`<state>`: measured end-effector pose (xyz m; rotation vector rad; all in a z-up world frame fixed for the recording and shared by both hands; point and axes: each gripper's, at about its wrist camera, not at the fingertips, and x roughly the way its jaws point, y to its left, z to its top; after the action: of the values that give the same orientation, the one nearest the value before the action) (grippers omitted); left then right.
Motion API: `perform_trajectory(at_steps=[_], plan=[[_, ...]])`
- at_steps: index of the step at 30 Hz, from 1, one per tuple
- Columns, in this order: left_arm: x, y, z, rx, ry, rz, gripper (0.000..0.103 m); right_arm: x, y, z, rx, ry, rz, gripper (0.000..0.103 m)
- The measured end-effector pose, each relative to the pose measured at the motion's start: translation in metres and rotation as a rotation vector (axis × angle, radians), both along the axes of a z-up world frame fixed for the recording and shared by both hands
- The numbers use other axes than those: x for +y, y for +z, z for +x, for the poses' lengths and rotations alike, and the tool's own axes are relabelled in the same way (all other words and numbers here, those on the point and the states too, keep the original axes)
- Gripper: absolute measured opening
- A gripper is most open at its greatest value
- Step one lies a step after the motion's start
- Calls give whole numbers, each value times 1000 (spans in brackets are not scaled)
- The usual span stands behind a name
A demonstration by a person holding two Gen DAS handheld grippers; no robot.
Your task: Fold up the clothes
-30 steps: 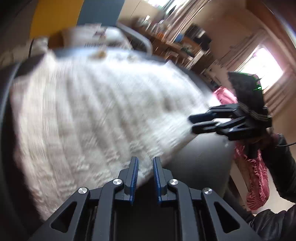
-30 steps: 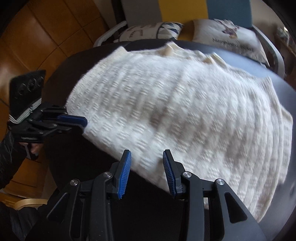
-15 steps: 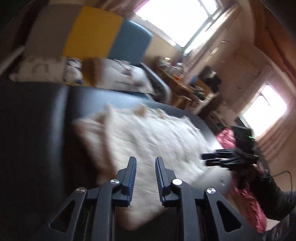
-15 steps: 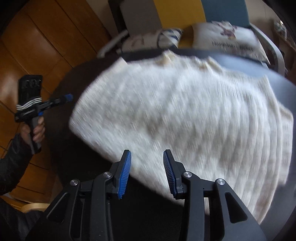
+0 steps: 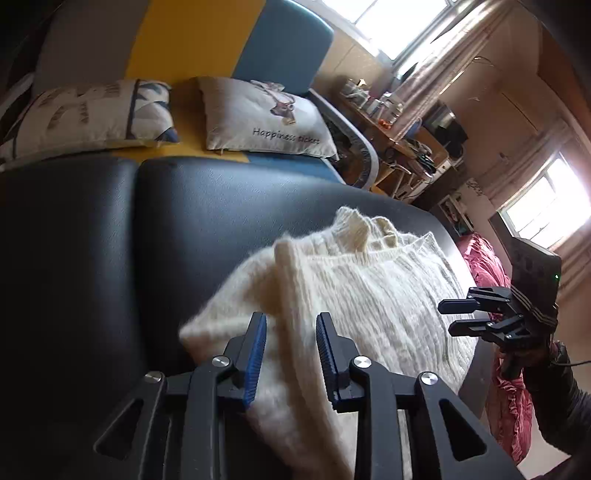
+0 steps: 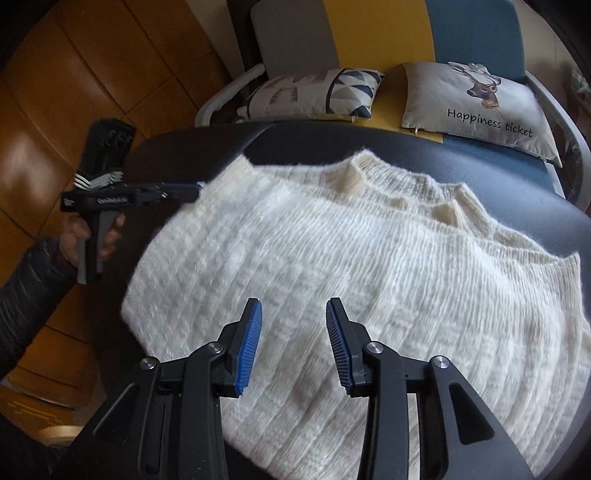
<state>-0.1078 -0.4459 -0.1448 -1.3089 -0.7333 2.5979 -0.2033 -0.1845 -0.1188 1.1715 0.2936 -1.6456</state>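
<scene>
One cream knit sweater [image 6: 332, 258] lies flat on the dark leather-look tabletop [image 5: 184, 221], collar at the far side. Left hand-held gripper [image 5: 290, 354] sits over the sweater's near left corner, jaws opening, a ribbed fold showing between the blue pads; contact can't be told. Right hand-held gripper [image 6: 293, 343] hovers over the near middle, jaws apart, nothing clamped. Two hand-held grippers, black frames, ridged blue pads. Two printed cushions [image 6: 476, 107] beyond on a grey-yellow-blue sofa [image 6: 369, 33].
</scene>
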Motion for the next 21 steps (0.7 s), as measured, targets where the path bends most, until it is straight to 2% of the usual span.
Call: perform_trajectory(at_steps=[6, 7, 9, 10, 11, 13, 15, 17, 21], plan=[[13, -10, -26, -37, -57, -41, 28, -2, -21, -11, -30, -23, 29, 40], [18, -13, -29, -47, -51, -81, 21, -2, -25, -11, -29, -24, 29, 40], [24, -9, -24, 0, -40, -115, 7, -1, -26, -9, -18, -28, 22, 40], [27, -4, -17, 36, -11, -155, 6, 0, -24, -9, -8, -28, 20, 39], [26, -1, -10, 65, 13, -163, 6, 0, -21, -8, 6, -27, 20, 39], [19, -7, -1, 51, 84, -165, 5, 0, -17, -7, 43, -17, 30, 39], [15, -16, 1, 28, 106, -141, 6, -1, -23, -11, 45, -21, 53, 39], [14, -20, 1, 16, 112, -126, 7, 2, -30, -12, 34, -29, 34, 39], [14, -8, -2, -19, 139, -166, 17, 7, -31, -13, 13, -52, 4, 39]])
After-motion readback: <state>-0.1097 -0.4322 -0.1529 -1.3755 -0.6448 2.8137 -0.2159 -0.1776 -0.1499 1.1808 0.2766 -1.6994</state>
